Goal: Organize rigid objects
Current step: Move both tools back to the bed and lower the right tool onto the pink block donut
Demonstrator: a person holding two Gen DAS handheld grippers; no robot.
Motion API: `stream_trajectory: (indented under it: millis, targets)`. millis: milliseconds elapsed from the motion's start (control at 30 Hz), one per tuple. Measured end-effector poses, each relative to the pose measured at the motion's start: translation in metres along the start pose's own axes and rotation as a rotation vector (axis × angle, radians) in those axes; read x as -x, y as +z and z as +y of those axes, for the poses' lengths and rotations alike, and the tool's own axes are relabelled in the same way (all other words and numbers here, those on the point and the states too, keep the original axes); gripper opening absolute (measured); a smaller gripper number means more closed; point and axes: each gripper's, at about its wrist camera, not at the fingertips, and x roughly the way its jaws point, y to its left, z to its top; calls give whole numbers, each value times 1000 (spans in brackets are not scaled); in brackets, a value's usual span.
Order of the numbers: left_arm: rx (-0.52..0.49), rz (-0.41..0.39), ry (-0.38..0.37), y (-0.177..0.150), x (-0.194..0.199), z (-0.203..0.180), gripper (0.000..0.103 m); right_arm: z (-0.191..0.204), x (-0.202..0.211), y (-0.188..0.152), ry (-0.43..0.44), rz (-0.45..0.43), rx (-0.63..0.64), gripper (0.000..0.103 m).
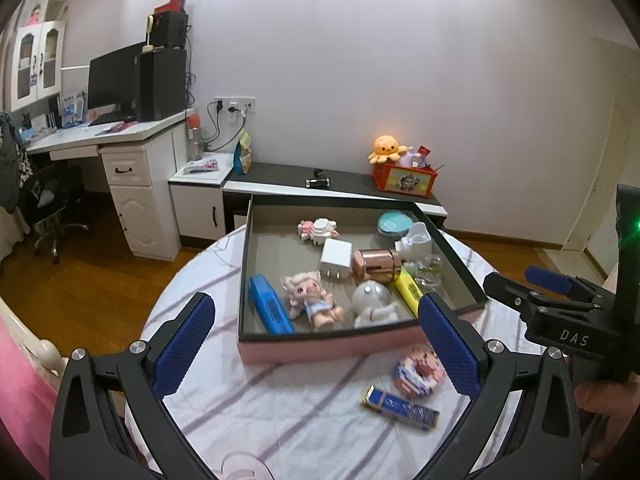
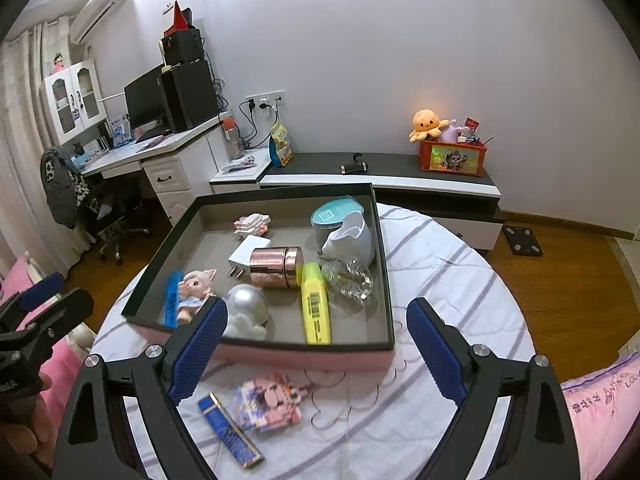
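Right now the round worktop under a white cloth with lilac stripes (image 2: 460, 280) is carrying everything, and the person is holding both tools above its near edge. Sitting on it is the shallow pink-sided box with a dark rim and grey floor (image 2: 304, 356), already crowded with a yellow highlighter (image 2: 315, 308), a rose-gold metal jar (image 2: 276, 267), a white plug adapter (image 1: 335, 258), a small pink-haired doll (image 1: 310, 300) and other small pieces.

Both tools are hanging released and empty: the left gripper (image 1: 320, 344) is spreading its blue-padded fingers (image 1: 184, 344) wide, and the right gripper (image 2: 320, 352) is doing the same, with nothing between either pair.

Outside the box, two things are lying on the cloth just in front of its near wall. The pink and white brick-built toy (image 2: 270, 404) is resting closest to the box. Just beside it, on the nearer side, the flat blue bar with gold ends (image 2: 230, 428) is lying with its long axis slanting across the worktop, neither square to the fingers nor in line with them.

From the left tool's view the bar (image 1: 402, 408) is sitting toward its right finger; from the right tool's, toward its left finger. It is lying between the two hands, so either could take it; I'd judge a roll of the wrist is needed to close across its narrow width.
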Motion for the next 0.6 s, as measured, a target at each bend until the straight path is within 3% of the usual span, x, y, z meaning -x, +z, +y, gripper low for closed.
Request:
stream_trajectory:
  millis: [600]
  targets:
    - [24,70,9,-61,27,-10,103,-13,39,-69,2,47,-42,93]
